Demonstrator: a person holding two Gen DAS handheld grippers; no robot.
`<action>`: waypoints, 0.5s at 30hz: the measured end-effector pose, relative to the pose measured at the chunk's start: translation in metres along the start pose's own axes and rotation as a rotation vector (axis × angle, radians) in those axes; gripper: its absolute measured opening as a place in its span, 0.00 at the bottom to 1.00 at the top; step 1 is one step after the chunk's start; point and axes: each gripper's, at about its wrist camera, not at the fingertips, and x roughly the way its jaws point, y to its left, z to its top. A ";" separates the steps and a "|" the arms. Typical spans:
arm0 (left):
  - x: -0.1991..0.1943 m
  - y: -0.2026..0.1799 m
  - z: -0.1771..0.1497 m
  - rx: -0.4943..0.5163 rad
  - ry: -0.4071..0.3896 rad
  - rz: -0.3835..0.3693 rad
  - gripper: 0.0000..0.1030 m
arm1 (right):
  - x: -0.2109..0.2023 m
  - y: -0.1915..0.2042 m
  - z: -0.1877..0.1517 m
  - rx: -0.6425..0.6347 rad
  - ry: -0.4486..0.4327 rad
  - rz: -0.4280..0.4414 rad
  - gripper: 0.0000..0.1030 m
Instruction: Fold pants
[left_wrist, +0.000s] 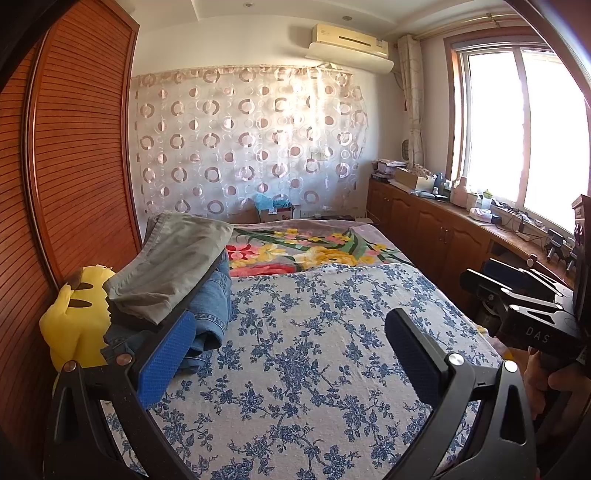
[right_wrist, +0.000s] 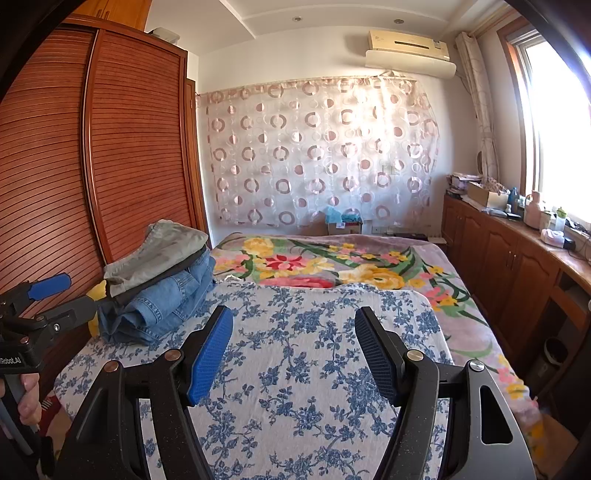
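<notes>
The bed (right_wrist: 314, 369) fills the lower middle of both views. Its near part carries a flat white cover with a blue floral print (left_wrist: 314, 350); beyond that lies a plush blanket with large red and yellow flowers (right_wrist: 332, 266).

A louvred wooden wardrobe (right_wrist: 122, 147) stands along the bed's left edge, its slatted doors curved. A low run of wooden cabinets (right_wrist: 498, 258) lines the right side under the window (left_wrist: 517, 129), with bottles and boxes crowded on top.

The pants (right_wrist: 159, 284) sit as a folded stack at the bed's left edge, against the wardrobe: olive-grey woven cloth on top, a dark layer under it, blue denim below. A yellow plush toy (left_wrist: 77, 317) is wedged between the stack and the wardrobe.

The left gripper (left_wrist: 291, 354) holds its fingers wide apart with nothing between them; the blue ribbed pad (left_wrist: 166, 358) overlaps the denim in the left wrist view. The right gripper (right_wrist: 293, 354) is likewise spread and empty, over bare cover.

The central cover is unobstructed from the stack to the bed's right edge. A narrow gap separates that edge from the cabinets.
</notes>
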 end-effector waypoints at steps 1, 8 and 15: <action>0.000 -0.001 0.000 0.001 -0.001 0.000 0.99 | 0.000 0.000 0.000 0.000 -0.001 0.000 0.69; 0.000 0.000 0.000 0.000 -0.001 0.000 0.99 | -0.002 0.000 -0.001 -0.001 -0.003 -0.002 0.69; 0.000 -0.001 0.000 0.000 -0.001 0.000 0.99 | -0.001 0.000 -0.001 -0.002 -0.004 -0.003 0.69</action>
